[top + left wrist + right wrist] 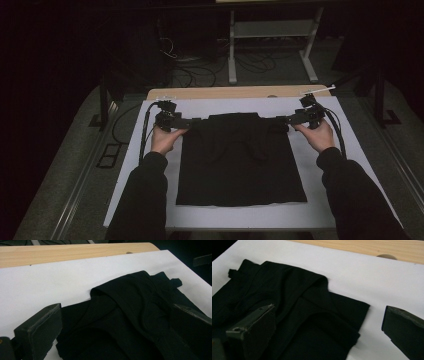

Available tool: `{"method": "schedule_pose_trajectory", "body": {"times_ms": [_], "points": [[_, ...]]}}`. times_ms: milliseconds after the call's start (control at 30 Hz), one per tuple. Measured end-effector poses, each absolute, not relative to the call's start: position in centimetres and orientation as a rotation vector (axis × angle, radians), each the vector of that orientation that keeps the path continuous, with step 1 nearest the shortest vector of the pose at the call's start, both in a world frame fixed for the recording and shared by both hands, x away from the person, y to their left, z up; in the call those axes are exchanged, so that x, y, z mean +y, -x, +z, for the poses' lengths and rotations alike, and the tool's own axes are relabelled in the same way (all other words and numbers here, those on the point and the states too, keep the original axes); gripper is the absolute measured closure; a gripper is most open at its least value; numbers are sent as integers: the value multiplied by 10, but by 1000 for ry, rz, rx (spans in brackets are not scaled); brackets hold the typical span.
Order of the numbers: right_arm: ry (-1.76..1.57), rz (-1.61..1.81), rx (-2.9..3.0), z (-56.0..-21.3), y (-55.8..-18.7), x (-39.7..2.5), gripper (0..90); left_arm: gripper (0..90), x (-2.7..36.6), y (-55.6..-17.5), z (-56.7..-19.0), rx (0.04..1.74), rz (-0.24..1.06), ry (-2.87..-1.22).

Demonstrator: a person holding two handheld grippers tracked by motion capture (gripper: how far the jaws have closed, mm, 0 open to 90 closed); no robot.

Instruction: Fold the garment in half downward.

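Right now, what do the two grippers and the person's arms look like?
Both arms wear dark long sleeves. The left gripper and right gripper are black, with chunky, flat-faced jaws, and a black cable loops back from each. The hands are bare, and I can't make out any markings.

White sheet (320, 210) covers the wooden table (225, 93); a metal frame (272, 30) and floor cables (190, 72) lie beyond.
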State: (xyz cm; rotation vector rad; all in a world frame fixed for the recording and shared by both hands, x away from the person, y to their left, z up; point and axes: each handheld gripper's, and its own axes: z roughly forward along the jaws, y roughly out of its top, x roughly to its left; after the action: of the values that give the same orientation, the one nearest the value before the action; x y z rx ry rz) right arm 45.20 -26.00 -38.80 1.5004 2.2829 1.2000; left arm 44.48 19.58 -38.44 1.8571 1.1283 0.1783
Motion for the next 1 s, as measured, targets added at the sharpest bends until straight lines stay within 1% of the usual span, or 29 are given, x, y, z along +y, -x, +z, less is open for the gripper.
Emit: {"method": "schedule_pose_trajectory", "body": {"times_ms": [767,1000], "points": [[-1412,1232,2407,-394,-441,-228,0,0,174,-432,-395,1051,115,-1872],[-1399,1234,2441,-400,-438,-223,0,0,166,-428,-399,1028,90,-1889]]}}
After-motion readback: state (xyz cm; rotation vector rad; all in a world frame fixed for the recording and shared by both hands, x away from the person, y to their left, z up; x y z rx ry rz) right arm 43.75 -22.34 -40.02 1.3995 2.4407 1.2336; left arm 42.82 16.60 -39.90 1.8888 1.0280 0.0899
